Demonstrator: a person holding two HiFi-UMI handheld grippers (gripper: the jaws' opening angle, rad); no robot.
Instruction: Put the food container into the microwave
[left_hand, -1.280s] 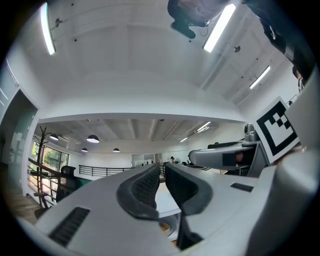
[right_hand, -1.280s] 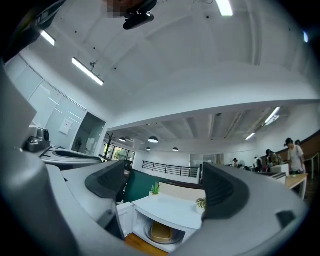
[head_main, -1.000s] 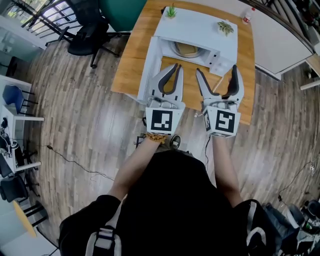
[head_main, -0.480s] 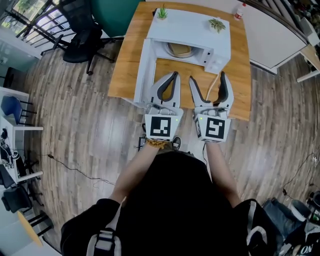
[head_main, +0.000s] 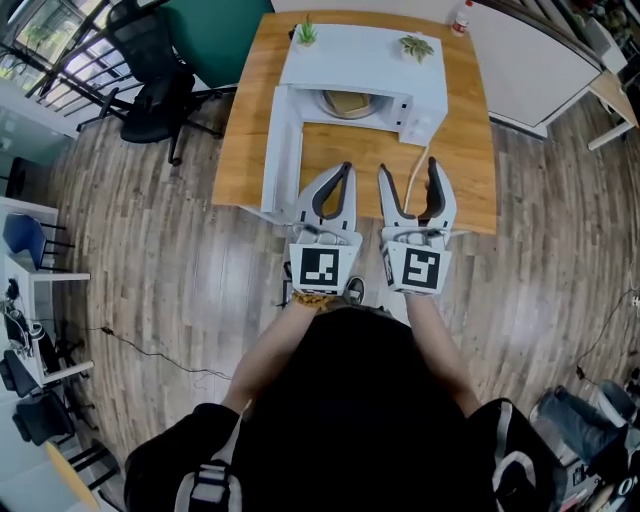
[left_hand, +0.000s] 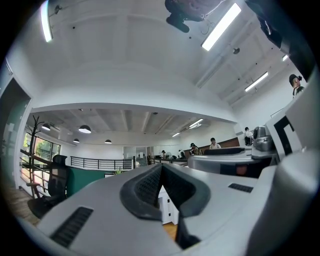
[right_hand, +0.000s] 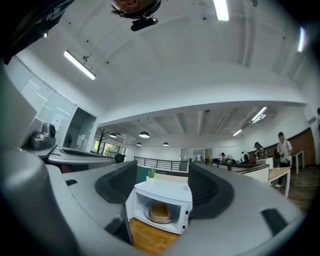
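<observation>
Microwave (head_main: 362, 58), white, sits at the upper centre of the head view on a wooden table (head_main: 462, 150), with its door (head_main: 283, 150) swung wide toward the left of the frame. The food container (right_hand: 160, 212), a tan tub, already rests on the round tray inside the open cavity. Two small potted plants (head_main: 307, 32) stand on the microwave's top. A bottle (head_main: 461, 17) stands at the table's upper right corner, its label too small to read. The left gripper (head_main: 346, 168) hangs over the table's near edge, clenched with its tips touching and nothing between them. The right gripper (head_main: 407, 168), just beside it, has its jaws apart; they have just been closing. It holds nothing, and only the distant microwave shows through the gap. Each gripper's cube (head_main: 321, 268) bears a black-and-white square marker pattern.
</observation>
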